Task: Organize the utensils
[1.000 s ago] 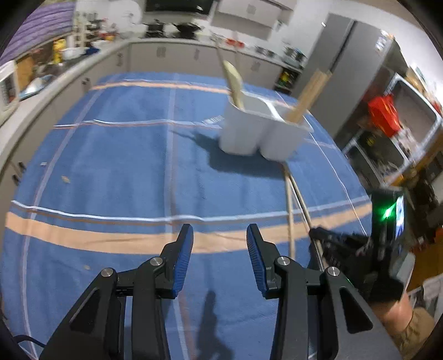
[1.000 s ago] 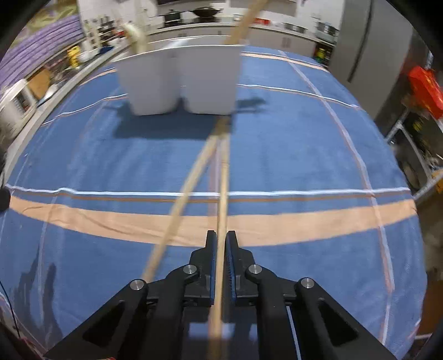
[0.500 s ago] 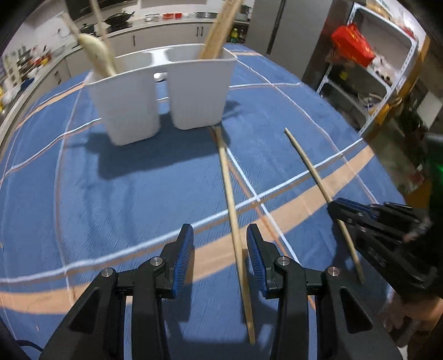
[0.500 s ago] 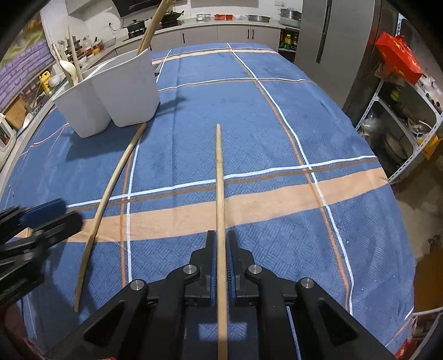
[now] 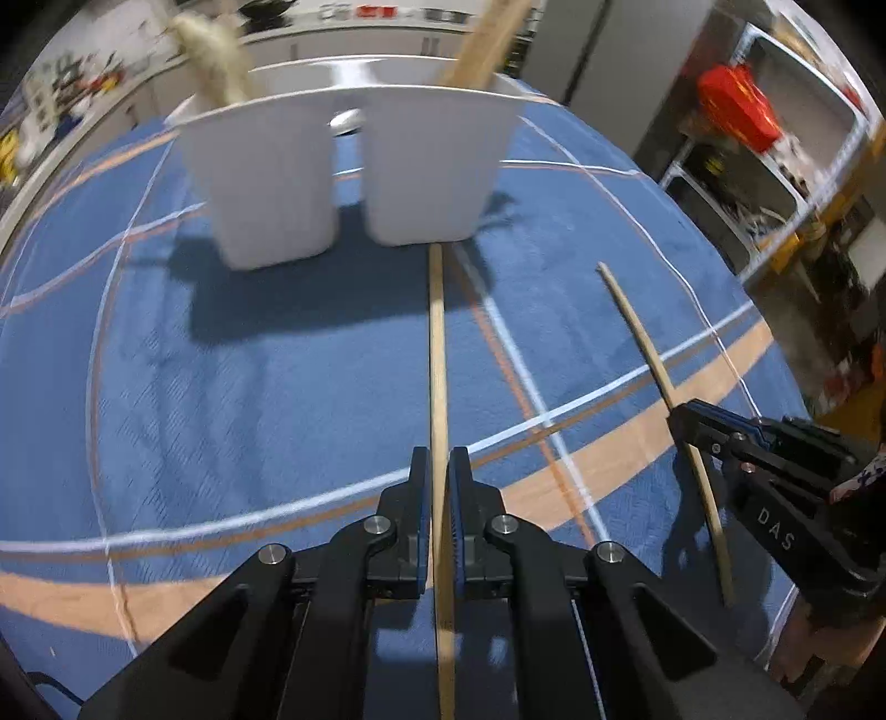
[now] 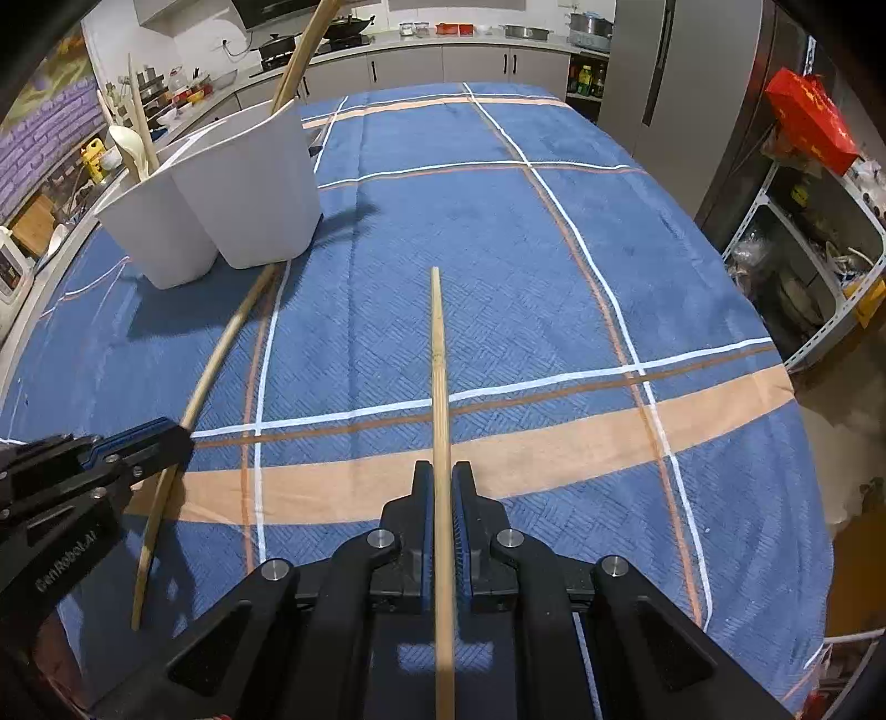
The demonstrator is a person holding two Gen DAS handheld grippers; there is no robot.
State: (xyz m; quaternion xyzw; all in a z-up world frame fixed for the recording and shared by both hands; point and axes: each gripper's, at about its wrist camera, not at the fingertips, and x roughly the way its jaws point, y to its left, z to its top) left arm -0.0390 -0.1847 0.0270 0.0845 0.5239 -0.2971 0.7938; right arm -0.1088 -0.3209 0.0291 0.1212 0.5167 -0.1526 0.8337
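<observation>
My left gripper [image 5: 437, 471] points down at the blue checked cloth. Its jaws are just closing on a wooden chopstick [image 5: 437, 360], pads pressed to it; the far tip lies near the white two-cup holder [image 5: 343, 177]. My right gripper [image 6: 441, 476] is shut on a second chopstick [image 6: 437, 343], which sticks out forward above the cloth. In the left wrist view the right gripper [image 5: 678, 421] and its chopstick [image 5: 637, 327] appear at the right. The left gripper [image 6: 177, 437] shows at the left edge of the right wrist view. The holder [image 6: 232, 199] contains a wooden spatula [image 5: 487, 44] and a pale spoon [image 5: 213, 61].
The table's right edge drops off toward metal shelving [image 6: 819, 266] carrying a red bag [image 6: 808, 119]. A grey fridge [image 6: 675, 94] stands behind the far right corner. A kitchen counter [image 6: 443, 44] with pots runs along the back and left.
My left gripper swung over the lying chopstick, sank, and went from open to shut on it. My right gripper carried its chopstick away from the other one, off to the right.
</observation>
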